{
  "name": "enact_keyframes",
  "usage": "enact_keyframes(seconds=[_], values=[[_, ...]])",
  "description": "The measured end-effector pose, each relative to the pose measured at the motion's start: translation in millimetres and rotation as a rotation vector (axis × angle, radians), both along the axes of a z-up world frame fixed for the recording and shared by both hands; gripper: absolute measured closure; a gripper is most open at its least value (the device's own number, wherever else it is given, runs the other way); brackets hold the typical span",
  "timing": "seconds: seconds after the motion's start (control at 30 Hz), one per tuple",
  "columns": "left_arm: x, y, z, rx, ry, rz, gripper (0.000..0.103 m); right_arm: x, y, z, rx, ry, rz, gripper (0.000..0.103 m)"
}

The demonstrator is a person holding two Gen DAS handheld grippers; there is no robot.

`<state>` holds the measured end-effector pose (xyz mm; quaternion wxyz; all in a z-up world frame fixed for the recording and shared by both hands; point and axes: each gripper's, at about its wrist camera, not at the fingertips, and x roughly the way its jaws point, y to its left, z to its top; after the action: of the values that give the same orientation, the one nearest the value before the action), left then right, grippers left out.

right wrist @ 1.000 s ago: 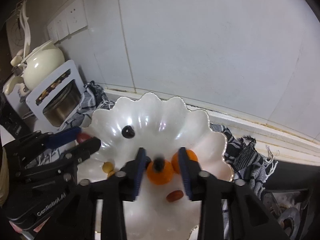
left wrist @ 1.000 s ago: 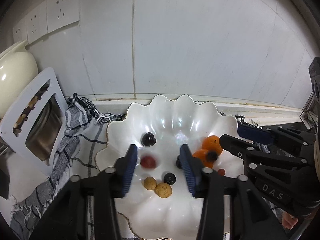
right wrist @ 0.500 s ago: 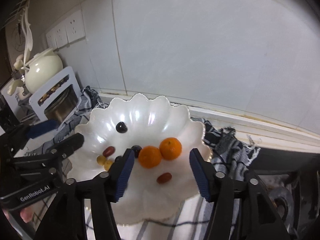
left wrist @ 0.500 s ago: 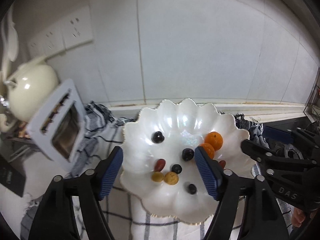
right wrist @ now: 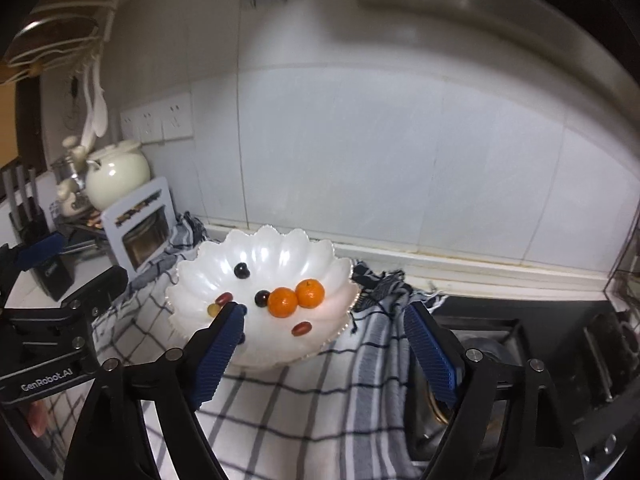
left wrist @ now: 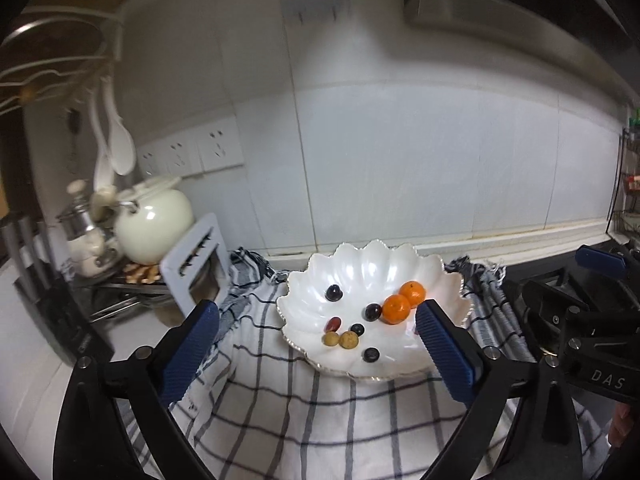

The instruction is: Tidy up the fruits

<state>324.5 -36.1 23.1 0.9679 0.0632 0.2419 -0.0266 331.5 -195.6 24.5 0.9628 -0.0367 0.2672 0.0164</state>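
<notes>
Left wrist view first: the left hand-held gripper has just been opening, and its blue pads now stand spread wide with nothing between them but the view down onto the scalloped white bowl. The bowl sits on a checked cloth spread over the bench. Inside the bowl, two oranges touch each other toward its right side, and a dark grape lies just beside them. Another dark one sits alone nearer the bowl's back. Toward the bowl's front-left lie a red date, two tan longans and two small dark berries. Left of the bowl stand a cream teapot and a white toaster-like frame.

Right wrist view: the right hand-held gripper has likewise just been opening, and it is released and empty. From here a second red date shows at the bowl's front, below the oranges. The left hand-held gripper's body sits well left of the bowl.

My read: every fruit in view is already in the bowl and both tools hang clear of it, so this looks like the closing retreat. To do it well, keep the fingers clear of the thin scalloped rim, and don't drag the cloth, since the round fruit could roll. If any piece remains outside the bowl, I can't see it here.
</notes>
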Motion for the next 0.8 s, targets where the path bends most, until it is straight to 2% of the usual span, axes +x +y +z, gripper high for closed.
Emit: enact_keyframes(seconds=[0.17, 0.37, 0.8], values=[[-49.7, 0.5, 14.4, -0.031, -0.036, -0.001, 0.000, -55.3, -5.8, 16.8, 0.022, -0.066, 0.001, 0.019], [-108.0, -7.2, 23.0, -0.018, -0.075, -0.006, 0.000, -117.8, -13.7, 26.4, 0.024, -0.127, -0.019, 0.019], [-222.9, -13.7, 36.5, -0.010, -0.134, 0.000, 0.000, -233.1, -22.2, 35.9, 0.021, -0.180, -0.031, 0.019]])
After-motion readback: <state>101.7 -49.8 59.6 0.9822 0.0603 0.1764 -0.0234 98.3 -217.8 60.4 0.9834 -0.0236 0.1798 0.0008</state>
